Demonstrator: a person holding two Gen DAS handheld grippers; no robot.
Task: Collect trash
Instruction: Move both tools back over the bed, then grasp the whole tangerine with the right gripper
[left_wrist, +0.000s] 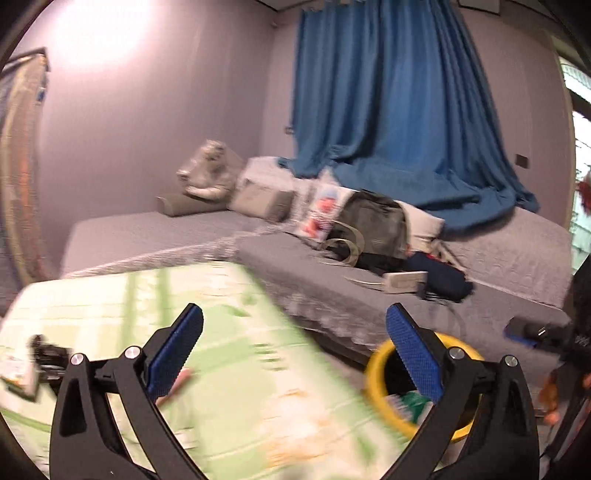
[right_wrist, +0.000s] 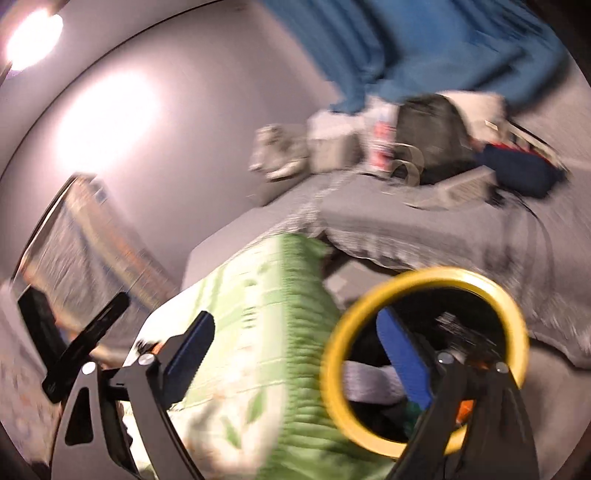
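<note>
Left wrist view: the grey bed (left_wrist: 369, 258) fills the space ahead of the tongs, with a blue curtain (left_wrist: 388, 92) draped down onto it beyond. Below and between the fingers lies a green-and-white patterned cloth surface (left_wrist: 229, 350), blurred by motion. The yellow-rimmed bin (left_wrist: 373, 373) stands just behind the right-hand finger of the left gripper (left_wrist: 295, 339), with trash (left_wrist: 410, 402) showing green and white inside its rim. The left gripper's jaws are spread wide and nothing lies between the blue pads (left_wrist: 413, 354). On the bed, well ahead of the tongs, rest a dark backpack (left_wrist: 373, 225) and pillows (left_wrist: 258, 192). Right wrist view: the same bin (right_wrist: 332, 369) sits directly under the right-hand finger of the right gripper (right_wrist: 295, 343), the finger reaching across its mouth; the contents are too blurred to identify. The right gripper's jaws are likewise spread apart and empty, with the patterned cloth (right_wrist: 266, 332) below the gap.
</note>
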